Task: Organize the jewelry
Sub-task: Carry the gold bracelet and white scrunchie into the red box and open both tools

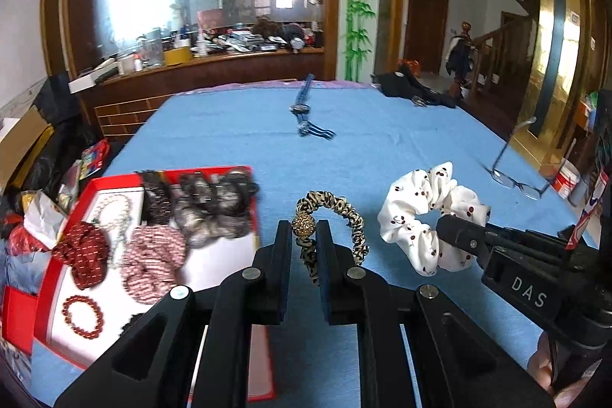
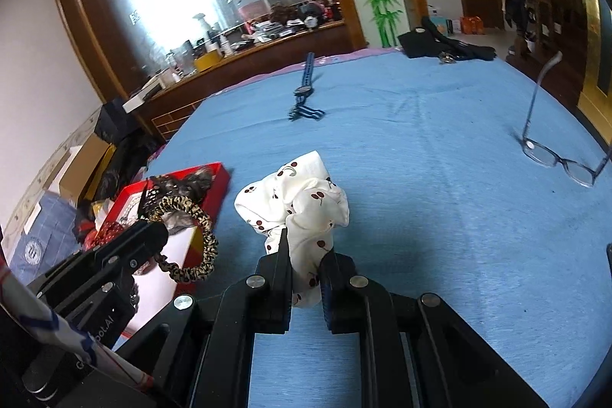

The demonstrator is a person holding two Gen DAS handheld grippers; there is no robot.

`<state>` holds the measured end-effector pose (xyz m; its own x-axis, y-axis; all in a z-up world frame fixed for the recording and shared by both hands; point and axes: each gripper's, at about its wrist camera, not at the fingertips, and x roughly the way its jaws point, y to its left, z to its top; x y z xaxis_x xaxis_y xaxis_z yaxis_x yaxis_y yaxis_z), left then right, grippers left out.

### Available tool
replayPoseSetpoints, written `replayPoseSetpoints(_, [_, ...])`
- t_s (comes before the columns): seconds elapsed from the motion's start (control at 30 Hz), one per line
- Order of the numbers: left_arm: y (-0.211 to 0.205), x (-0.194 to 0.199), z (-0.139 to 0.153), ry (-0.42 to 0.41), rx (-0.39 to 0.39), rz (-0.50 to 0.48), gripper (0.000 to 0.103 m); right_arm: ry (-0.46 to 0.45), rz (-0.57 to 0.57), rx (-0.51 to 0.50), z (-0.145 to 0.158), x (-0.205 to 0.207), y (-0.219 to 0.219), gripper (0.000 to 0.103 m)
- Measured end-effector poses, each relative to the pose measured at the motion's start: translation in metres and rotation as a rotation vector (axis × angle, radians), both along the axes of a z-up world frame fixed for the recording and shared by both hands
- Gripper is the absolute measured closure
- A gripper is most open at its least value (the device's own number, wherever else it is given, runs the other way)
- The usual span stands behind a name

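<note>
My left gripper is shut on a leopard-print scrunchie with a gold bead ball, held just right of the red tray. The scrunchie also shows in the right wrist view, over the tray's edge. My right gripper is shut on a white cherry-print scrunchie, which also shows in the left wrist view. The tray holds several scrunchies, a pearl necklace and a red bead bracelet.
A blue watch lies far across the blue tablecloth. Glasses stand at the right edge. A black cloth with keys lies at the far right corner. Clutter sits left of the table.
</note>
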<state>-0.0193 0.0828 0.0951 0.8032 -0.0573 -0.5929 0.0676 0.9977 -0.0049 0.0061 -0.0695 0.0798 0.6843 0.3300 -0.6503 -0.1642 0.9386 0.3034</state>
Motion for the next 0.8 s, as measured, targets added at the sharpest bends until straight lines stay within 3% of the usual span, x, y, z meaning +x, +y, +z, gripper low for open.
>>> replayPoseSetpoints(0.37, [0.058,-0.013,-0.01,0.031,-0.025,0.113,0.091,-0.002,0.12,-0.032,0.003,-0.004,0.054,0.088])
replayPoseSetpoints(0.8, [0.137,-0.023,-0.044,0.125,-0.107,0.261,0.091,0.014,0.288,-0.08,-0.005,-0.016,0.122,0.088])
